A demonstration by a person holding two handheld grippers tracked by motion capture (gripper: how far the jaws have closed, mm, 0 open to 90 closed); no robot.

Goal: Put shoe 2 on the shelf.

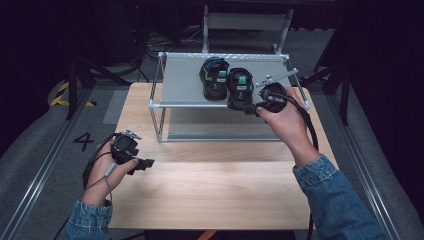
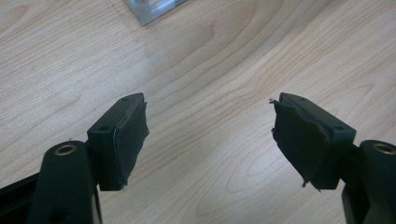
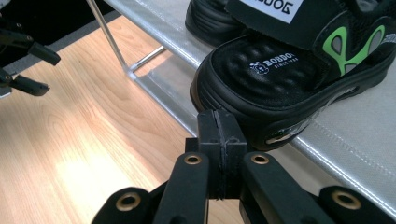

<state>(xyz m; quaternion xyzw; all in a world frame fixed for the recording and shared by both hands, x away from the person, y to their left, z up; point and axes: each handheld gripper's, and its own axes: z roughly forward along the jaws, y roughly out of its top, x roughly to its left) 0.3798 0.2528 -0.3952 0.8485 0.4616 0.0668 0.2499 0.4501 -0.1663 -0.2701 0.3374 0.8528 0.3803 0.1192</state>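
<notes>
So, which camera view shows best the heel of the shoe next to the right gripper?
The right gripper view: the near shoe is close up, with its heel rim and printed insole sharp. The high view shows it small and dark on the shelf. The left gripper view looks at the table instead.

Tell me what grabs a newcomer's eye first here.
A pair of black sandals with green accents sits on the grey fabric shelf of a metal-tube rack at the far side of the light wooden table. The right gripper, jaws shut, is at the nearer sandal's heel; the left gripper gapes open over bare wood.
</notes>
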